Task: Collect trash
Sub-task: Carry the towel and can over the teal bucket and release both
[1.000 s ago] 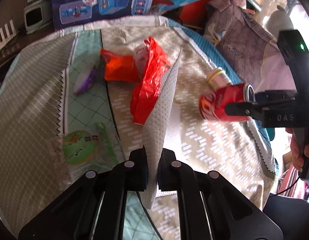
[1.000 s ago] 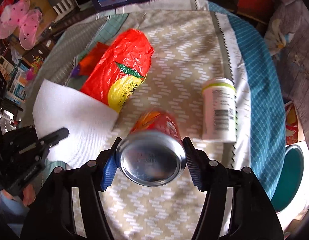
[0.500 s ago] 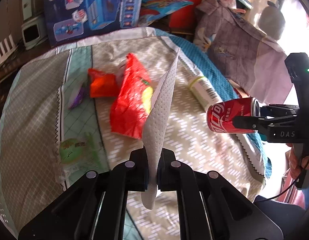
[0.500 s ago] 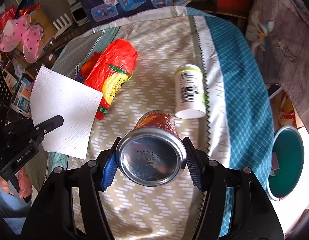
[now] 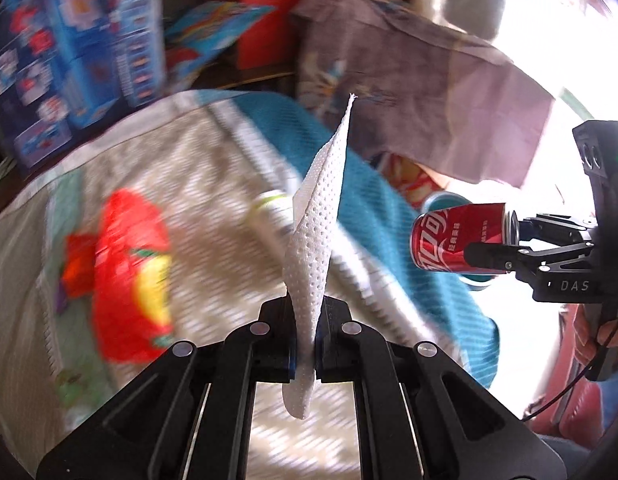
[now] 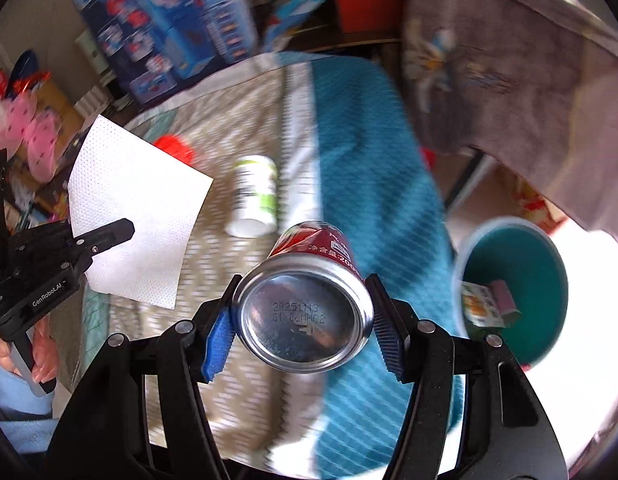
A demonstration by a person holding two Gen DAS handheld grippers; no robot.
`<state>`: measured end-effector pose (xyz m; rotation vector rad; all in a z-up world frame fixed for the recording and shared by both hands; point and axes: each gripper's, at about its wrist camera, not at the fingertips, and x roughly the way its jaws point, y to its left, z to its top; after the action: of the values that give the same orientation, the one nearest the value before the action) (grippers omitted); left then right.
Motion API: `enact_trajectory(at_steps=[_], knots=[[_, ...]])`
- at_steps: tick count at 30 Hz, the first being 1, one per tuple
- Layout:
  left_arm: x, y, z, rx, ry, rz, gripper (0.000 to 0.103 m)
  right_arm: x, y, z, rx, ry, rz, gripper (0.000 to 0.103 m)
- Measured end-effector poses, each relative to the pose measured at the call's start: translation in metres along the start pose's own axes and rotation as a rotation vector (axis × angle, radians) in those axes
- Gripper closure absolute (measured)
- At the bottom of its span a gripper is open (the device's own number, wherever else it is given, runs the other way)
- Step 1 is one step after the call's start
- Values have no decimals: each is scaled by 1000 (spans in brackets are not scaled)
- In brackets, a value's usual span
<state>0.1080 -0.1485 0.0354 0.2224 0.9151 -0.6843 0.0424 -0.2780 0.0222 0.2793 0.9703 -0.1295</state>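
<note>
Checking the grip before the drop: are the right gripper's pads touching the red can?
Touching. The right wrist view shows the right gripper with both blue pads pressed against the sides of the red can.

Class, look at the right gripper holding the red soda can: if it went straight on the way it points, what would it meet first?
Probably the teal patterned bed cover, near the white bottle; blur leaves depth uncertain.
</note>
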Motion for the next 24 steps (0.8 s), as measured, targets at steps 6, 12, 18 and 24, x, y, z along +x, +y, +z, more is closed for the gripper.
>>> enact_trajectory(at_steps=[6,12,18,24], knots=[[43,-72,33,88,28,-113,97,-29,-85,-18,129,-47,-79,45],[94,-145,58,152,76,-219,97,-39,-161,-39,242,-56,-153,45],[142,-202,72,211,128,-269,97,-27,-217,-52,341,-33,-164,45],[195,-238,76,242,196,-276,96,-14,-241,-53,357,-1,-176,45]])
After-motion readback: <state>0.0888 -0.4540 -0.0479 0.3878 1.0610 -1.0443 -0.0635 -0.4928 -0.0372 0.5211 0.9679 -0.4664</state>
